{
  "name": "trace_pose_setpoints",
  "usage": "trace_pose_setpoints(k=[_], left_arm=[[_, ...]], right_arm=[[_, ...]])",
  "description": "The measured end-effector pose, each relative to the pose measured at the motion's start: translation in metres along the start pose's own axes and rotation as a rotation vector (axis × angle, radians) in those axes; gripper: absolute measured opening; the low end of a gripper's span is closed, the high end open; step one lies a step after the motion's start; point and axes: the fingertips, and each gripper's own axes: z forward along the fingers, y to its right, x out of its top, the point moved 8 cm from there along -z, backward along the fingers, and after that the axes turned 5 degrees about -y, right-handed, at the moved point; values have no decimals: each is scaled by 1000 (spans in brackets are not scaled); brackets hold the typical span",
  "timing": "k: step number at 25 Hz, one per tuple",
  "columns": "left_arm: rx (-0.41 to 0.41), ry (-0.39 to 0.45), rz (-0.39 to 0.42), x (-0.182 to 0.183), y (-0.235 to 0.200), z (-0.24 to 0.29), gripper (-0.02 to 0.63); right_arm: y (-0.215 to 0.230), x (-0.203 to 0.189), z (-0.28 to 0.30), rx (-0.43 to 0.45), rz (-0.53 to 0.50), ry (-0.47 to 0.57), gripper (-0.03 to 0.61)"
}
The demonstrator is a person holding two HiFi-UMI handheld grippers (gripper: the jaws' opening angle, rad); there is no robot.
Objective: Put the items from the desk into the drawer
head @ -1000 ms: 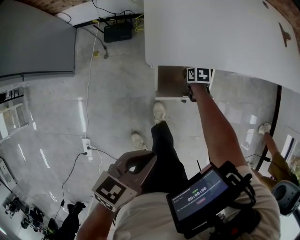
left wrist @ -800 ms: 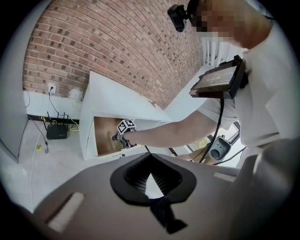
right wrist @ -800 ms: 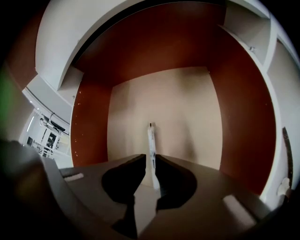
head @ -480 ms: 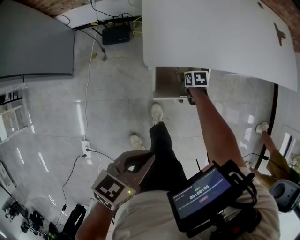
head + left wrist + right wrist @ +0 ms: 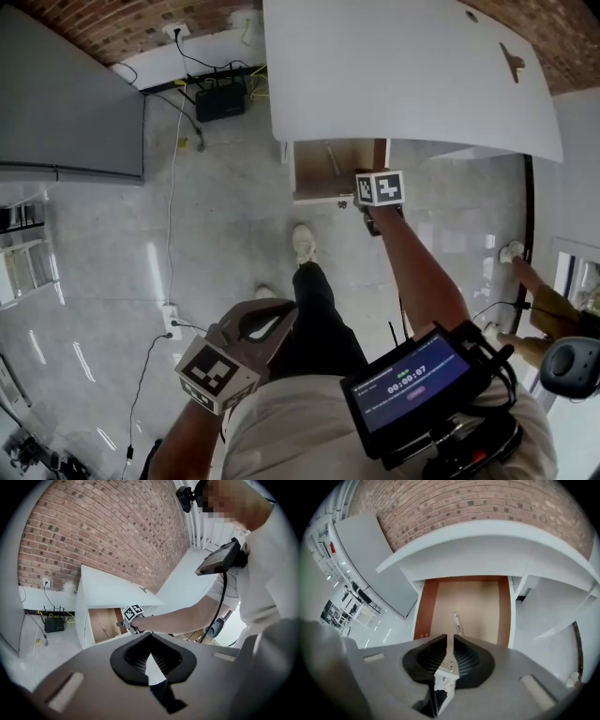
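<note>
R gripper [image 5: 449, 641] is pinched on the front edge of the open drawer [image 5: 314, 173] under the desk [image 5: 394, 75]; L gripper [image 5: 150, 637] is pressed together w/ nothing in it, held low by the person. A thin pen-like item [image 5: 457, 623] lies in the drawer, while a small brown item [image 5: 511, 62] sits on the desk near its far right end, well apart from both tools. Risk, imo: the grip on that thin edge is narrow, so a skewed pull could slip off or jam the drawer, & the brown item is a long reach over the protruding drawer.
</note>
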Motion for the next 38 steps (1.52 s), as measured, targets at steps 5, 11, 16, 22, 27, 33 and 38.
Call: trace_pose_setpoints(k=[5,11,16,22,27,33,38], left_arm=[[-5,32,46,-4,22,-28,8],[8,51,113,-15,47,-66,8],[36,74,140,-30,65,-103,8],[48,97,161,-54,92,-125,8],[35,88,157,-45,70,-145,8],[15,36,207,-42,61,-146,8],[1,30,240,-66,117,-137,8]], right_arm=[[-25,-13,-58,-6,-6,53,28],[-65,-35,-133,10,-35,114,3],[-109,-69,-184,40,-109,152,2],[-152,-123,-243,87,-155,180,2],[-191,-120,-265,113,-162,193,2],[-228,-115,-286,126,-226,231,2],[-240,-164,-334,138,-298,268,2]])
